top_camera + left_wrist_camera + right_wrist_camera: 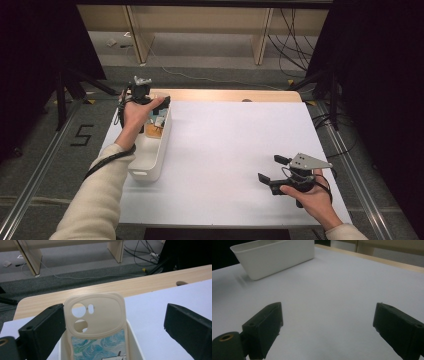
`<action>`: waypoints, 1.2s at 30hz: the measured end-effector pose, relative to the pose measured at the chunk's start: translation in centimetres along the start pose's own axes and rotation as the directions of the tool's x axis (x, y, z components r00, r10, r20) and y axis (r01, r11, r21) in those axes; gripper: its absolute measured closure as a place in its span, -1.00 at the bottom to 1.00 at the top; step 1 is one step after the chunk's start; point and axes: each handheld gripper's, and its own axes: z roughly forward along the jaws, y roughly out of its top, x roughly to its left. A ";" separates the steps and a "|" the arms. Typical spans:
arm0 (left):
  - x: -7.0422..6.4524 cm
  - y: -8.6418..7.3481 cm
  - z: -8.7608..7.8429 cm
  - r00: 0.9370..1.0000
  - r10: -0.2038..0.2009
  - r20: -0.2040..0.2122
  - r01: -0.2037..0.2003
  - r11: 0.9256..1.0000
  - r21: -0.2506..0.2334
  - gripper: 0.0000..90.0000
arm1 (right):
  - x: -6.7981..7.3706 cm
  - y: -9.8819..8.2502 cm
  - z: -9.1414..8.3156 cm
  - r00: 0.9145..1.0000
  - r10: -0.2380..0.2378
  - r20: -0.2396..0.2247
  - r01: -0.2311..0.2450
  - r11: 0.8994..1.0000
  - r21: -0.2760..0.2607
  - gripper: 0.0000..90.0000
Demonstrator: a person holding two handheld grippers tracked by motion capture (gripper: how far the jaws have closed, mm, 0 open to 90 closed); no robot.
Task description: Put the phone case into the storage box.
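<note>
Black jaws of the left claw [112, 327] stand close to the camera in the left gripper view, spread wide, with a phone case [96, 325] between them. The case leans by one jaw, but the other jaw is well away, so the claw is released and grips nothing. I think it is about to close on the case and lift it out.

Going from big to small, the white desk [230, 150] comes first. It is wide and bare in the middle, so it looks like a good spot to set things down. Next is the white bin [152, 150] at the left side of the desk. It keeps the small things together. The phone case stands upright at the far end of the bin, poking above the rim, and that makes it easy to reach.

The right claw [272, 170] rests low over the desk near the right front corner, well apart from the bin. Its jaws are spread too, with nothing in them. I think it is waiting for its turn.

From the high view you can see both hands and other small things in the bin, but they are too tiny to name. Up close, the left gripper view shows the case's cream rim, its camera holes and its blue wavy picture. The right gripper view shows the bin [274, 257] from the side, far off across the bare desk.
</note>
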 end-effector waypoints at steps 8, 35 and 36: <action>-0.6 -0.5 -1.1 1.000 0.019 0.021 -0.019 1.000 -0.010 -0.90 | 0.0 0.0 0.0 1.000 0.000 0.002 0.000 1.000 -0.004 -0.78; -2.0 -3.6 -4.8 0.991 0.038 0.132 -0.029 0.997 -0.065 -0.80 | -0.4 0.1 -0.3 1.000 0.004 0.015 -0.004 1.000 -0.006 -0.78; -2.1 -3.7 -4.9 0.990 0.043 0.137 -0.033 0.997 -0.074 -0.80 | -0.4 0.1 -0.3 1.000 0.004 0.015 -0.004 1.000 -0.006 -0.78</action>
